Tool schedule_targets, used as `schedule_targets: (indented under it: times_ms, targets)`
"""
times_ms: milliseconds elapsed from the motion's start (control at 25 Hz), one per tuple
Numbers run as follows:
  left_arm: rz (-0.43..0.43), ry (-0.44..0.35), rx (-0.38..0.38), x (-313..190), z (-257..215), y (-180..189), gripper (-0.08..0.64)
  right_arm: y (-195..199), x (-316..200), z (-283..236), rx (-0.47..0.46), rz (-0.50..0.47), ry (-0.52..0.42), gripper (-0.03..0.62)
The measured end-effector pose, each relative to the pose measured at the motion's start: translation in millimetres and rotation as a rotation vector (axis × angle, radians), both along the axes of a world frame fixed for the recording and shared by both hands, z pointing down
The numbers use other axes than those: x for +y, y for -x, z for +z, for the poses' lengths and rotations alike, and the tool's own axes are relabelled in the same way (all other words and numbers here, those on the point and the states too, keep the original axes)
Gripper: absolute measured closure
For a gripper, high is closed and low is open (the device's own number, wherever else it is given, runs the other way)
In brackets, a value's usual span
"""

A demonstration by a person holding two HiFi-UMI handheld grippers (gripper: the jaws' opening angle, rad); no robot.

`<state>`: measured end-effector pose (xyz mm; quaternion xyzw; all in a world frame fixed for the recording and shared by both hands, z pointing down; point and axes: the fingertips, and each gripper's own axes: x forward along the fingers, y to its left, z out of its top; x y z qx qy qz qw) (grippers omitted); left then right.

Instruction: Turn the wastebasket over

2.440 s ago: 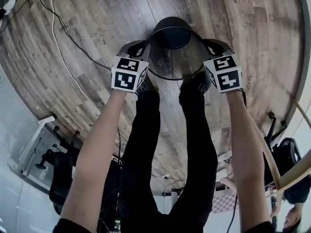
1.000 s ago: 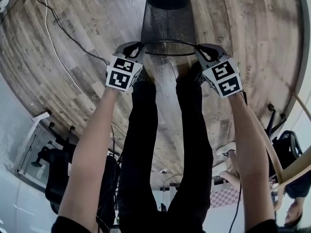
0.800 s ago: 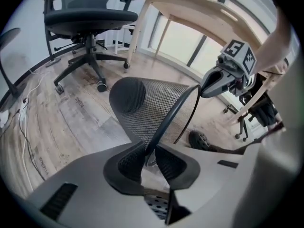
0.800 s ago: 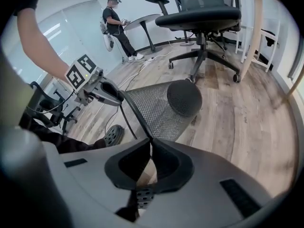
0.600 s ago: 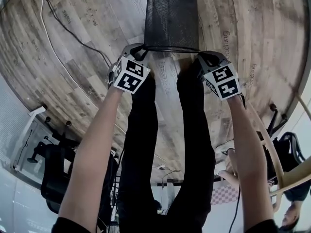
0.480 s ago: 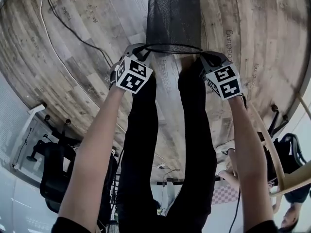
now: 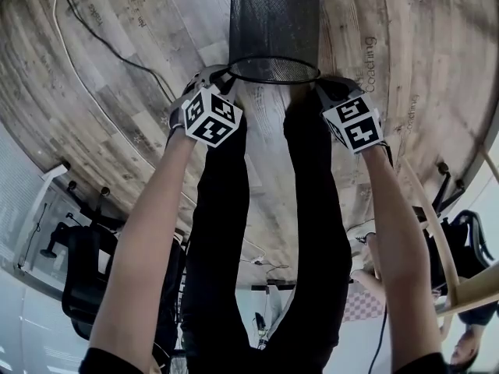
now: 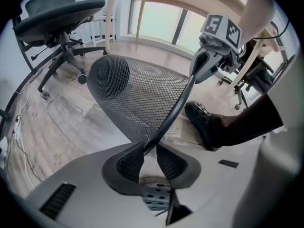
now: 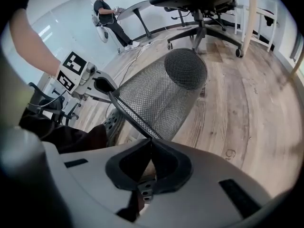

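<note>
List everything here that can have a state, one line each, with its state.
wastebasket: tipped onto its side, mouth toward the tools, closed base pointing away, not yet upside down
left tool: shut on the wastebasket's rim
right tool: shut on the opposite side of the rim
office chair: upright on its wheels, nobody in it

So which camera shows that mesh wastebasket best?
The right gripper view: most of the wastebasket shows, rim to closed bottom. The left gripper view shows nearly as much, from the other side. The head view cuts off its far end.
</note>
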<state>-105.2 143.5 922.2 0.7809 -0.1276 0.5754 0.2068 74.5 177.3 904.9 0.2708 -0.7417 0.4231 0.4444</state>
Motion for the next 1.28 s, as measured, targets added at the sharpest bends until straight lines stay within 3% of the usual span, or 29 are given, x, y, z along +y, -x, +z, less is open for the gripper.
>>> schedule_targets:
  times_ms: [160,280,400,560,720,840,920,1040,1280]
  targets:
    - [0.008,0.032,-0.084,2.2,-7.0,2.0,0.471,0.3,-4.8,-4.3,0.030,0.002,0.020,0.558]
    - [-0.080,0.119,-0.086,8.4,-27.2,-0.4,0.445,-4.8,-11.8,-13.2,0.050,0.009,0.031,0.558]
    - [-0.276,0.219,-0.017,6.4,-57.6,-11.8,0.320,-9.1,-24.3,-29.2,0.053,0.027,0.034,0.558]
    - [-0.599,0.218,0.063,-22.5,-80.1,-32.2,0.204,-21.9,-52.1,-46.3,0.051,0.082,0.010,0.558]
    - [-0.776,0.266,0.060,-32.5,-67.9,-60.1,0.152,-37.5,-76.1,-52.4,0.068,0.080,0.007,0.557]
    - [-0.817,0.225,-0.048,-42.4,-53.5,-64.8,0.109,-42.8,-98.9,-52.5,0.077,0.008,0.005,0.544]
    - [-0.834,0.183,-0.123,-49.4,-48.8,-63.4,0.082,-44.3,-116.8,-53.4,0.081,-0.049,-0.008,0.436]
    - [-0.872,0.206,-0.127,-47.5,-49.8,-73.5,0.058,-43.7,-144.2,-53.6,0.089,-0.118,-0.046,0.377]
    - [-0.836,0.202,-0.116,-39.9,-34.9,-83.5,0.048,-27.7,-185.9,-47.3,0.100,-0.202,-0.107,0.277]
